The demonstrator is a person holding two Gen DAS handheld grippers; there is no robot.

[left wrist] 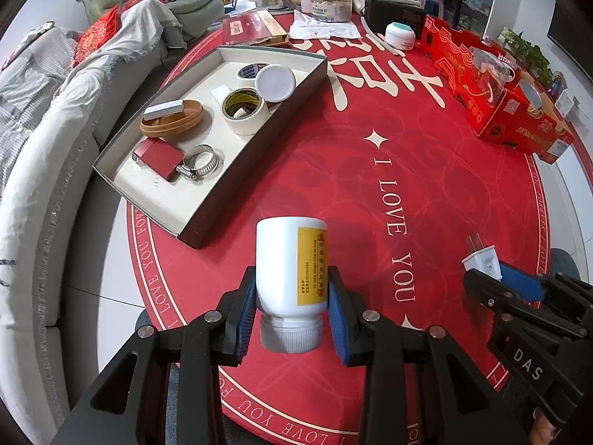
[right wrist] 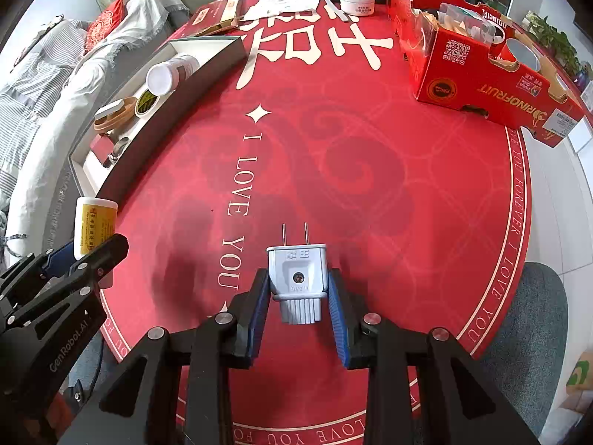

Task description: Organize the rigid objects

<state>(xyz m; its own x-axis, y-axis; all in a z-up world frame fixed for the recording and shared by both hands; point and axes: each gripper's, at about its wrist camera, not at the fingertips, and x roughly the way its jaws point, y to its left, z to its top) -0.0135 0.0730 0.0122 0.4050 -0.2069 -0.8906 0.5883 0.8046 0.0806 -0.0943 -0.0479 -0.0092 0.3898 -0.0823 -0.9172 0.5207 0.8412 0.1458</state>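
- Left wrist view: left gripper [left wrist: 291, 306] pinches a white plastic bottle with yellow label [left wrist: 291, 265], near the grey-walled shallow tray [left wrist: 207, 218], apparently above the bench [left wrist: 370, 185].
- Right gripper [right wrist: 297, 296] pinches a white two-pin plug [right wrist: 297, 278], well apart from that tray.

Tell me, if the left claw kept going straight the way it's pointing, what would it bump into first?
Probably the red tablecloth: the left claw points steeply down, so its white bottle likely meets cloth near the grey tray. Depth is unclear.

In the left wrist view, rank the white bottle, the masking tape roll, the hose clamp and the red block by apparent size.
1. white bottle, though nearest the camera
2. masking tape roll
3. red block and hose clamp: alike, unranked
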